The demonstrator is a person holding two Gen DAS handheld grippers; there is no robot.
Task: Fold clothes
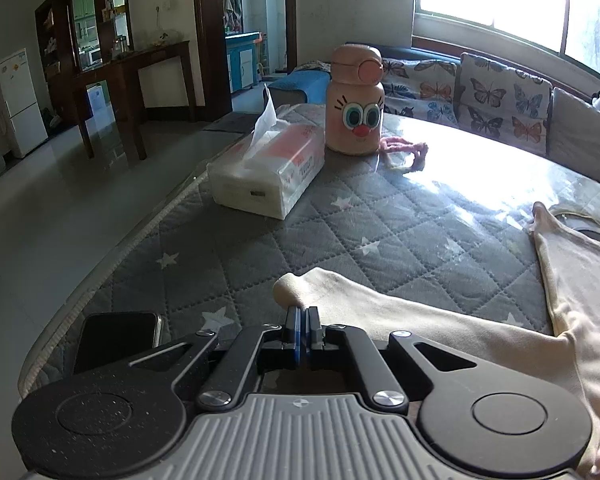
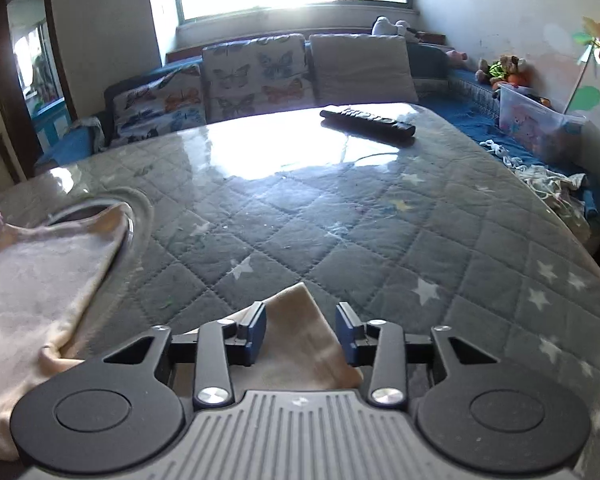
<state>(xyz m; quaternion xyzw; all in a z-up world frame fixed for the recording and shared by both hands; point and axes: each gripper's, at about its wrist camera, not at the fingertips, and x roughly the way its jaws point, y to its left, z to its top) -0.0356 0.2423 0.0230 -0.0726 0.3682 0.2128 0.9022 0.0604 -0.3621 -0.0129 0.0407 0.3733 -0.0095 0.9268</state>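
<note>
The cream garment (image 1: 440, 328) lay spread on the quilted surface (image 1: 340, 220), with one sleeve end directly ahead of each tool. The left tool (image 1: 302, 322) had its jaws drawn together at the sleeve end (image 1: 296, 292); cloth appeared pinched between them, though the actual bite was hidden by the pads. The right tool (image 2: 301, 330) stood wide, its jaws straddling a pointed sleeve corner (image 2: 300, 304) without gripping it. The step in hand was judged to be securing both sleeves before folding them inward. To do it well, the right tool should close on the corner with a full layer of cloth between the pads, then both tools should lift only enough to clear the quilting and carry the sleeves toward the garment body, keeping the fold line straight. Ahead and left of the left tool stood a tissue pack (image 1: 266, 168) and a pink cartoon-face bottle (image 1: 354, 104), well apart from the sleeve; a dark phone (image 1: 118, 338) lay just beside the tool on its left, near the surface edge. Ahead of the right tool the quilt was open as far as a remote control (image 2: 367, 122) near the far edge, so forward travel was unobstructed.
</note>
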